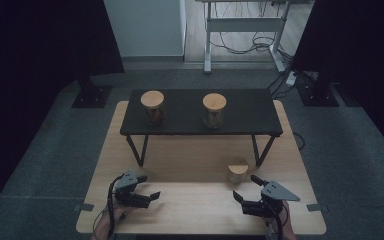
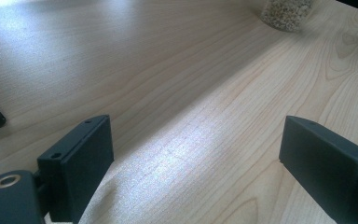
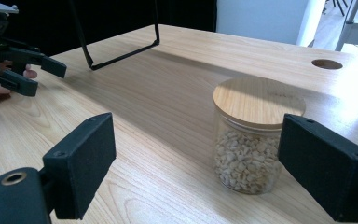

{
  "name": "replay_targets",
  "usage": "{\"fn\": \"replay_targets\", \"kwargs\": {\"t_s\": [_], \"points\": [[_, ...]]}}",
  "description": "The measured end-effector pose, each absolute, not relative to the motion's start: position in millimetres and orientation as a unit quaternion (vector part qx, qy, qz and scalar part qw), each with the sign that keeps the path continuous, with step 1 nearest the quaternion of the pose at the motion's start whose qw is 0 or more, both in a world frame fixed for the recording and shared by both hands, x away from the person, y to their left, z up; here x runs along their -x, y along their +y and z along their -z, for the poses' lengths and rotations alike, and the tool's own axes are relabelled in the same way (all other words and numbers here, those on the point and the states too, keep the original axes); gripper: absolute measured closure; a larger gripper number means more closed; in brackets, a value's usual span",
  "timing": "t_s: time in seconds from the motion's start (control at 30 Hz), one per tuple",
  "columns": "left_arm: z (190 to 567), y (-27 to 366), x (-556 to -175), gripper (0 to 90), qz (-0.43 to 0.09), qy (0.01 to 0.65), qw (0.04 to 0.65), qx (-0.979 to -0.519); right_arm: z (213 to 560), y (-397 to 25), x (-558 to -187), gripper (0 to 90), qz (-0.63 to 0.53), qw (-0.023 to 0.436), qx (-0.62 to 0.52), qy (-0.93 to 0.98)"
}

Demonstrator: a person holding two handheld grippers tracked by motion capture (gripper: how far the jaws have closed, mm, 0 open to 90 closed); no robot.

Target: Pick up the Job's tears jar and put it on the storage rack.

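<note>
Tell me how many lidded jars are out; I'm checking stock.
3: two jars on the black shelf, left jar and right jar, and one on the wooden table, the near jar by the right gripper.

Jar of nuts point(image 2: 286, 13) in the left gripper view, at one o'clock: cut off by the top edge, so its lid is out of frame. In the high view the same jar point(image 1: 238, 173) stands partly behind the black shelf's point(image 1: 200, 131) front right leg, and its contents are too small to tell. Contents of the two shelf jars, left point(image 1: 153, 107) and right point(image 1: 214, 110): dark, not identifiable (lids alone read clearly). In the right gripper view, the right jaw hides the jar's point(image 3: 256, 135) three-o'clock side, and the left gripper point(image 3: 39, 74), at ten o'clock, is cut by the frame edge.
</note>
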State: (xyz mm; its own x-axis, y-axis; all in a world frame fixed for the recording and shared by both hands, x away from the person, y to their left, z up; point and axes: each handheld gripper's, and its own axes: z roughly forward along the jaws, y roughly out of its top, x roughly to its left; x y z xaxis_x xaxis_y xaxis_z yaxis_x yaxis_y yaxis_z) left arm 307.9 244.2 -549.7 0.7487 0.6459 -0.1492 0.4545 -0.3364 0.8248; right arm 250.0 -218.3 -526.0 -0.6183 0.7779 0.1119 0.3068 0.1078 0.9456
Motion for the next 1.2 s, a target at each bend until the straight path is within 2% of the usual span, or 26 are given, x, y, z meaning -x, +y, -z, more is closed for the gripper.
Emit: {"fn": "replay_targets", "kwargs": {"t_s": [1.2], "points": [[550, 243, -308, 9.2, -0.103, 0.338, 0.462, -0.813, 545, -242, -263, 10.3, -0.526, 0.202, -0.399, 0.723]]}}
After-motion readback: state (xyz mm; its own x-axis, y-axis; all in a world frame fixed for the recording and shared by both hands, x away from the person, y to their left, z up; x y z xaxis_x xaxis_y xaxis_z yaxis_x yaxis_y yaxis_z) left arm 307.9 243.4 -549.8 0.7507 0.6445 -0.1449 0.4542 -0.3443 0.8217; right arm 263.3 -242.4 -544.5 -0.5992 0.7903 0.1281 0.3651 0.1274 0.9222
